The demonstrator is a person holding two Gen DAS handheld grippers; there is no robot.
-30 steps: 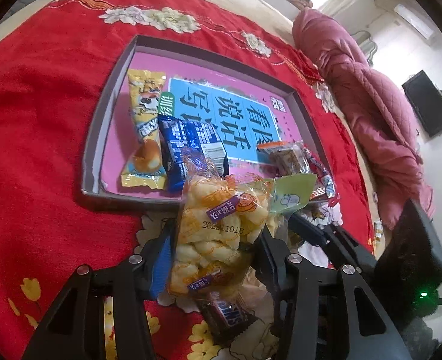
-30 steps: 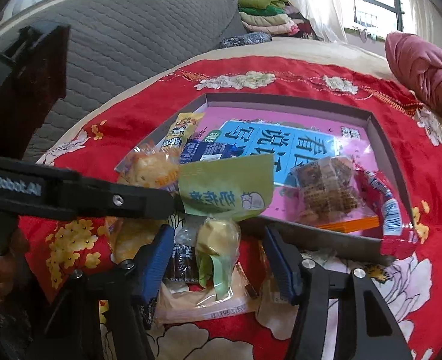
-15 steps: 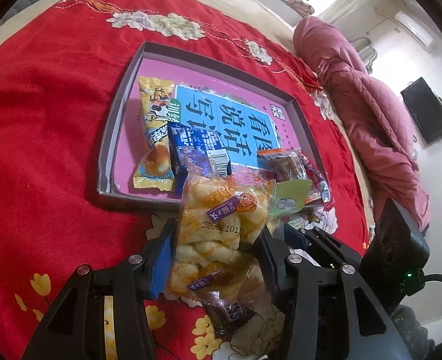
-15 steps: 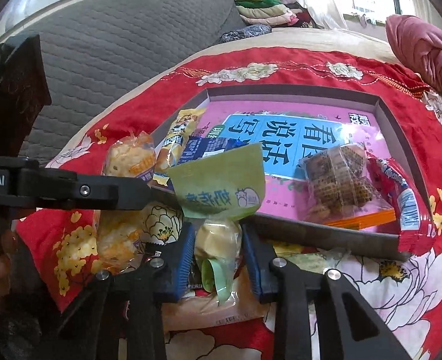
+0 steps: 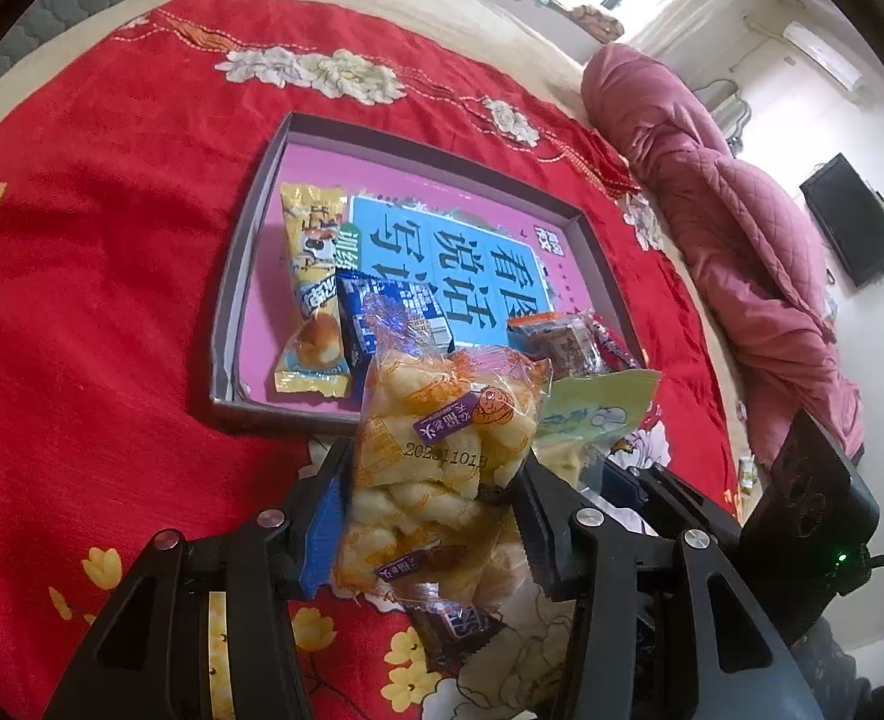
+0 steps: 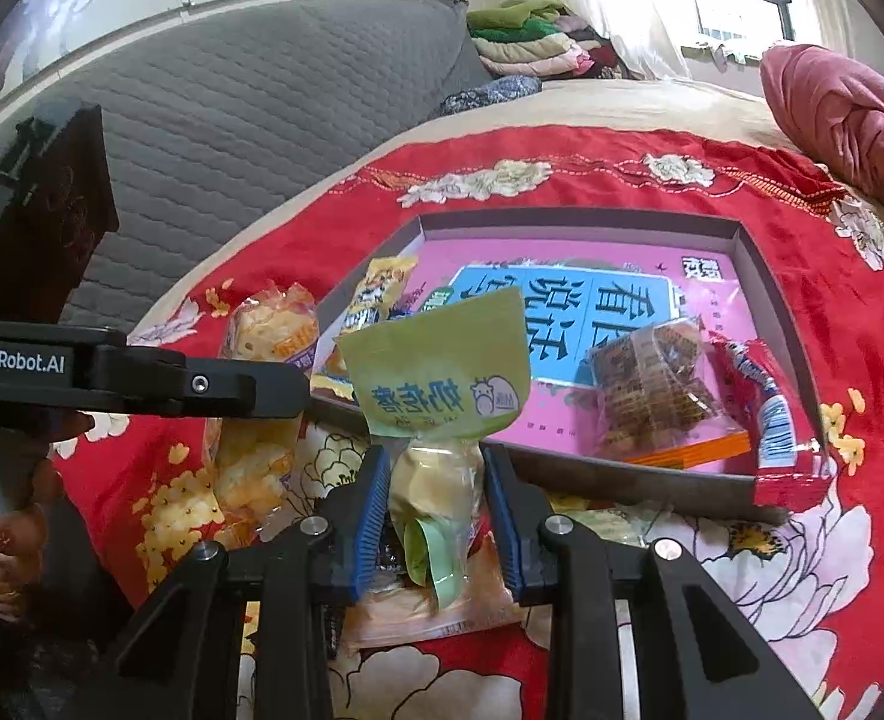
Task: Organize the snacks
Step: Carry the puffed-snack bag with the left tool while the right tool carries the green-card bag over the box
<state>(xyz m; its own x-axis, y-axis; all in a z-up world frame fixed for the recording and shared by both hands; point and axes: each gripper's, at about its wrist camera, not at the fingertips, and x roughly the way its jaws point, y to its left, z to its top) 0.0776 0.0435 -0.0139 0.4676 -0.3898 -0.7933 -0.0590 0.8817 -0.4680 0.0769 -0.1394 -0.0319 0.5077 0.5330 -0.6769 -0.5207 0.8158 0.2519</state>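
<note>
My left gripper (image 5: 436, 480) is shut on a clear bag of yellow puffed snacks (image 5: 436, 450) and holds it above the red cloth, just in front of the grey tray (image 5: 229, 294). My right gripper (image 6: 436, 480) is shut on a green-topped snack packet (image 6: 442, 378), also lifted in front of the tray (image 6: 766, 264). In the tray lie a yellow bread packet (image 5: 313, 276), a blue packet (image 5: 382, 312), a brown cracker packet (image 6: 652, 384) and a red packet (image 6: 772, 414).
A dark chocolate bar wrapper (image 5: 454, 630) and a flat clear packet (image 6: 430, 606) lie on the red flowered cloth (image 5: 82, 300) under the grippers. A pink quilt (image 5: 742, 228) is bunched at the right. A grey padded headboard (image 6: 232, 120) stands behind.
My right gripper closed on the green-topped packet and lifted it. My left gripper rose and drew back a little with the puffed snack bag still held.
</note>
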